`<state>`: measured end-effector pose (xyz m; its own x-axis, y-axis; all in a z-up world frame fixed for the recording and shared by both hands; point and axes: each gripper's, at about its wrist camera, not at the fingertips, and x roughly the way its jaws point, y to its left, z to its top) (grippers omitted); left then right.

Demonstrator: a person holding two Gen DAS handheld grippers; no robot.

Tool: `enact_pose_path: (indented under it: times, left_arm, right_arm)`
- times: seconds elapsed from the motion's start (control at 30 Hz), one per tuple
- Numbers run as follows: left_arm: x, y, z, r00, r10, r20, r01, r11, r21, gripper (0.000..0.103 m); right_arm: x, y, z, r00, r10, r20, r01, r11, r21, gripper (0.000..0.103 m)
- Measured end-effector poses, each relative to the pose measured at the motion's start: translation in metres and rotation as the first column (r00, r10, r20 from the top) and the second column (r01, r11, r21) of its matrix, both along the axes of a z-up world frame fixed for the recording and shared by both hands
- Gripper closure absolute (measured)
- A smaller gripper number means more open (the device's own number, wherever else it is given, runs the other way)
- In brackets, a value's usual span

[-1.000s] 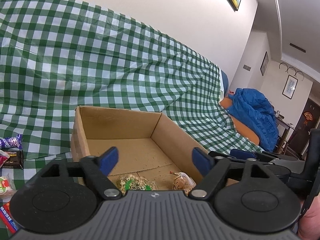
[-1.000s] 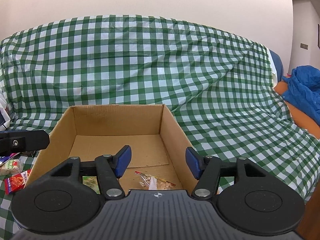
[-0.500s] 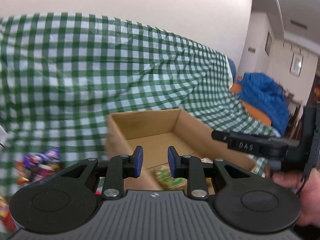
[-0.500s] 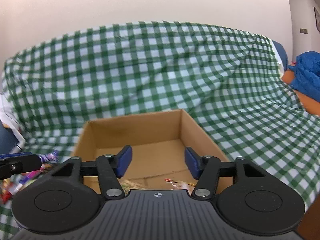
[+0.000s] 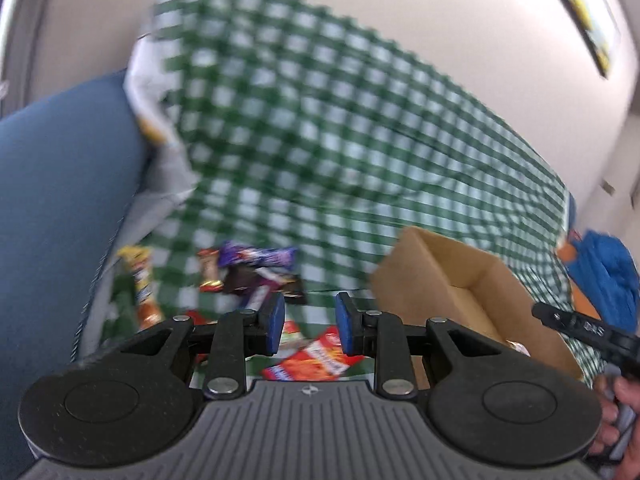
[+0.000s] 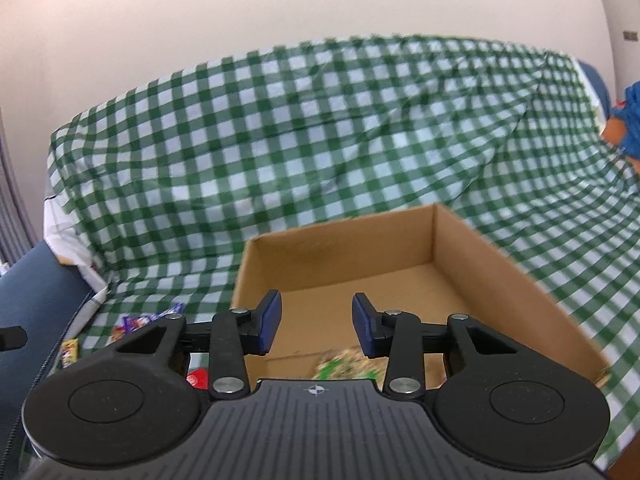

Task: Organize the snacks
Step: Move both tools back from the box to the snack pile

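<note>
left gripper [image 5: 308, 322] part open, empty, over loose snacks [image 5: 256, 276] left of box [image 6: 400, 264]; right gripper [image 6: 316, 328] same, parked over box

A green-and-white checked cloth [image 6: 320, 128] filled the middle of both views, draped over a sofa. Its blue armrest [image 5: 60, 200] took up the left side of the left view. A plain wall [image 6: 280, 8] ran across the top. A framed picture [image 5: 588, 20] hung at upper right, and blue fabric [image 5: 608, 276] lay at the right edge.
</note>
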<state>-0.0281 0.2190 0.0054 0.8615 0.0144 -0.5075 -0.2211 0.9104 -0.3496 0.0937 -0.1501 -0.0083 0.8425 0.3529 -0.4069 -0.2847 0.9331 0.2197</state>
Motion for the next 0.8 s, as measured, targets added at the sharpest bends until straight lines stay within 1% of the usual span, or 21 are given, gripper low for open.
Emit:
enact_pose_path:
  times: [0.1, 0.17, 0.23, 0.27, 0.3, 0.37, 0.43, 0.53, 0.6, 0.63, 0.7, 0.77, 0.8]
  left_arm:
    - [0.005, 0.028, -0.024, 0.996, 0.071, -0.059, -0.074, 0.995, -0.064, 0.073]
    - [0.012, 0.043, -0.038, 0.986, 0.116, -0.117, -0.126, 0.989, -0.082, 0.072]
    - [0.018, 0.054, -0.052, 0.964, 0.177, -0.197, -0.189, 0.981, -0.042, 0.064]
    - [0.022, 0.058, -0.058, 0.951, 0.203, -0.234, -0.214, 0.977, -0.019, 0.063]
    - [0.024, 0.062, -0.063, 0.944, 0.213, -0.253, -0.224, 0.975, -0.014, 0.062]
    - [0.024, 0.068, -0.071, 0.944, 0.215, -0.249, -0.226, 0.974, -0.015, 0.056]
    - [0.025, 0.071, -0.074, 0.944, 0.221, -0.245, -0.229, 0.973, -0.003, 0.042]
    - [0.026, 0.076, -0.077, 0.947, 0.212, -0.243, -0.220, 0.975, -0.008, 0.037]
    - [0.029, 0.076, -0.081, 0.947, 0.206, -0.246, -0.213, 0.977, -0.005, 0.035]
    - [0.029, 0.077, -0.082, 0.949, 0.199, -0.246, -0.207, 0.978, -0.004, 0.035]
    - [0.032, 0.073, -0.082, 0.952, 0.188, -0.240, -0.191, 0.981, 0.008, 0.035]
    - [0.033, 0.070, -0.082, 0.958, 0.174, -0.227, -0.176, 0.984, 0.015, 0.035]
    - [0.034, 0.068, -0.081, 0.961, 0.166, -0.221, -0.166, 0.986, 0.016, 0.035]
  right_arm:
    - [-0.002, 0.024, -0.001, 0.998, 0.060, -0.010, -0.060, 0.998, -0.001, 0.062]
    - [-0.006, 0.045, -0.004, 0.994, 0.112, -0.006, -0.112, 0.994, -0.010, 0.062]
    - [-0.010, 0.066, -0.007, 0.985, 0.171, -0.004, -0.171, 0.985, -0.019, 0.062]
    - [-0.012, 0.077, -0.010, 0.979, 0.204, -0.004, -0.204, 0.979, -0.024, 0.062]
    - [-0.014, 0.087, -0.011, 0.973, 0.232, -0.006, -0.232, 0.972, -0.031, 0.062]
    - [-0.018, 0.109, -0.017, 0.956, 0.294, -0.016, -0.295, 0.954, -0.052, 0.062]
    - [-0.021, 0.129, -0.021, 0.940, 0.340, -0.032, -0.341, 0.937, -0.071, 0.062]
    - [-0.019, 0.155, -0.035, 0.925, 0.371, -0.082, -0.378, 0.921, -0.096, 0.061]
    - [-0.013, 0.169, -0.048, 0.924, 0.356, -0.140, -0.373, 0.920, -0.119, 0.059]
    - [-0.009, 0.175, -0.055, 0.925, 0.339, -0.170, -0.362, 0.924, -0.126, 0.054]
    - [0.001, 0.182, -0.068, 0.928, 0.288, -0.235, -0.322, 0.939, -0.124, 0.047]
    - [0.012, 0.184, -0.077, 0.926, 0.248, -0.283, -0.285, 0.954, -0.095, 0.043]
    - [0.016, 0.187, -0.081, 0.925, 0.234, -0.298, -0.270, 0.959, -0.085, 0.037]
